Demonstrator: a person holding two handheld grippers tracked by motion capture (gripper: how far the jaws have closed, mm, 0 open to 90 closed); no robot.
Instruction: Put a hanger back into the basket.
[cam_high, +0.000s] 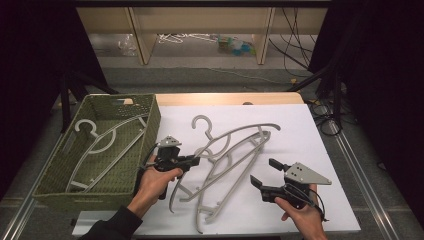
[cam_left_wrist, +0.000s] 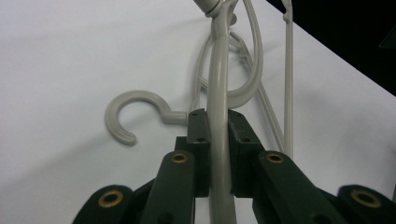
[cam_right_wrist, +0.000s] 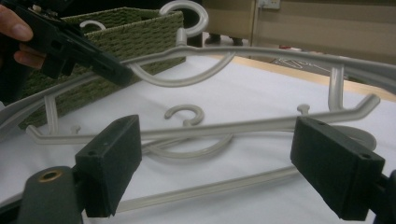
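Note:
My left gripper (cam_high: 196, 160) is shut on the arm of a grey plastic hanger (cam_high: 204, 150), just right of the basket. In the left gripper view the two pads (cam_left_wrist: 198, 140) squeeze that grey bar (cam_left_wrist: 218, 93), which runs up between them. A second grey hanger (cam_high: 235, 170) lies under it on the white cover, and its hook (cam_left_wrist: 135, 116) rests flat on the cover. My right gripper (cam_high: 263, 171) is held open near the front right, with nothing between its pads (cam_right_wrist: 109, 163). Ahead of it the held hanger (cam_right_wrist: 261, 53) slants above the table, and the left gripper (cam_right_wrist: 112, 70) pinches it.
A green woven basket (cam_high: 150, 125) stands at the left with another grey hanger (cam_high: 107, 137) inside. The white cover (cam_high: 310, 150) spreads over a wooden table. Cables and shelving lie beyond the far edge, and dark stands rise on both sides.

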